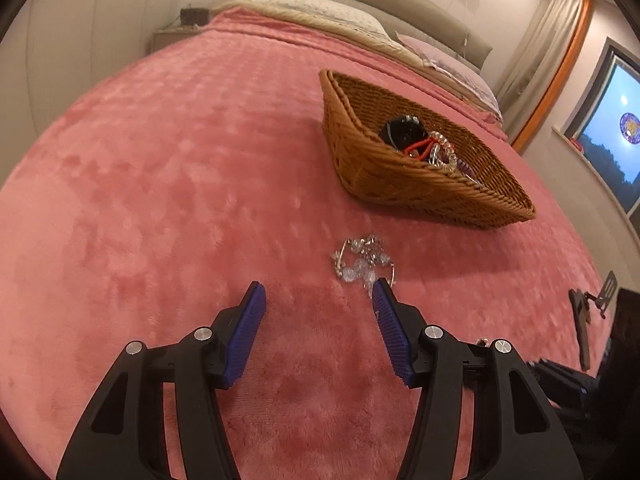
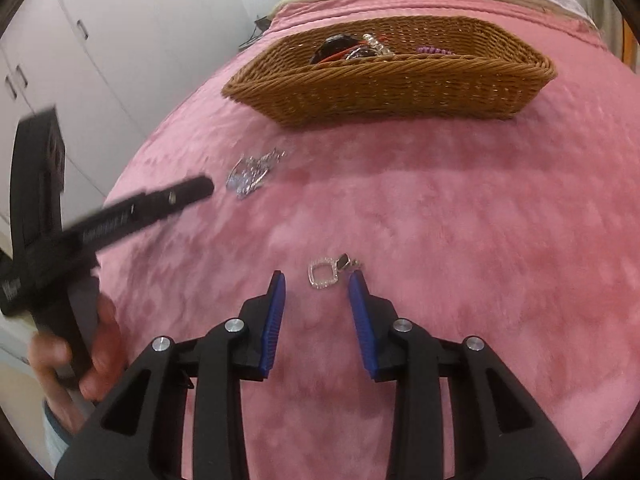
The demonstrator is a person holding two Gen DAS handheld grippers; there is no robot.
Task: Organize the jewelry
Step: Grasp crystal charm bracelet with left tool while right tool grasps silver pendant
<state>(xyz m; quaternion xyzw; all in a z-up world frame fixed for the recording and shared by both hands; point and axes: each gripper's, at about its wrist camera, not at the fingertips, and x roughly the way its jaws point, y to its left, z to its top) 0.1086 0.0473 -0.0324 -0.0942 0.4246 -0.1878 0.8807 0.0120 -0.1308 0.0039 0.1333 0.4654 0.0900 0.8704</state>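
A clear crystal bracelet point(image 1: 362, 262) lies on the pink blanket just ahead of my open, empty left gripper point(image 1: 320, 290); its right fingertip point(image 1: 382, 292) is at the bracelet's near edge. The bracelet also shows in the right wrist view point(image 2: 252, 172), with the left gripper point(image 2: 160, 204) beside it. My right gripper point(image 2: 318, 280) is open and empty, its tips on either side of a small silver square pendant point(image 2: 323, 275) with a dark bead. A wicker basket point(image 1: 400, 184) point(image 2: 400, 84) beyond holds several pieces of jewelry: black, red, clear and purple.
The pink blanket point(image 2: 460, 220) covers a bed with pillows point(image 1: 328, 12) at the head. White wardrobe doors point(image 2: 100, 40) stand left of the bed. A window point(image 1: 616, 136) and curtain are at the right. Dark objects point(image 1: 580, 332) lie off the bed's right edge.
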